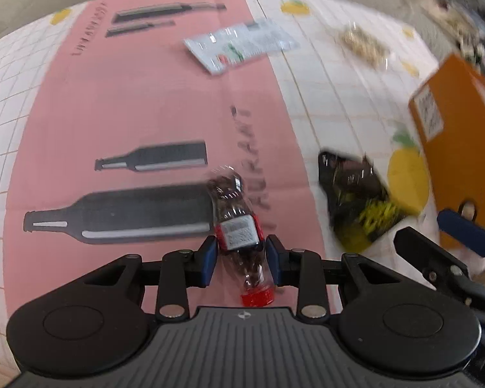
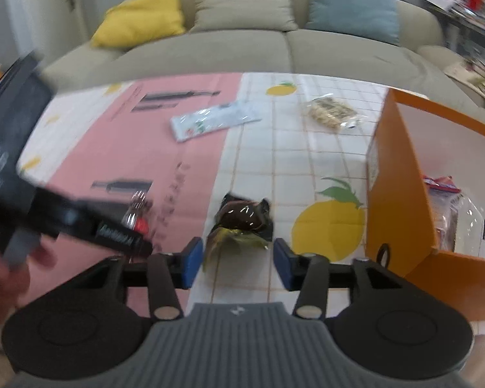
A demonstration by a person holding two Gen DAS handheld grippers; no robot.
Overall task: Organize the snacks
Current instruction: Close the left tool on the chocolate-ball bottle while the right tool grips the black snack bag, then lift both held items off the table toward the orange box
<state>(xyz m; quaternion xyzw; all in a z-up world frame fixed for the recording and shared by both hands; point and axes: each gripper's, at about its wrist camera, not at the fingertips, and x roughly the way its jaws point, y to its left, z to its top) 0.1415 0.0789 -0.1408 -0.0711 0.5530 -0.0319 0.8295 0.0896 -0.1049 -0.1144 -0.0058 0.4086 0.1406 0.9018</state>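
Bottle [image 1: 239,226]: small, red-capped, dark snacks inside, lying on the pink mat [image 1: 145,103], cap toward the camera.
Left tool [image 1: 241,257]: blue pads at the bottle's sides, seemingly gripping.
Dark packet [image 2: 244,218]: on the surface [image 2: 291,148], just ahead of the right tool [image 2: 239,263], gaping wide, holding nothing.
Orange box [image 2: 401,194]: right, bags inside.

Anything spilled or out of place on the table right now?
Nothing spilled. Three packets lie loose outside the orange box: the dark crumpled packet, the white packet, the clear biscuit bag. The left gripper brackets a small sweets packet.
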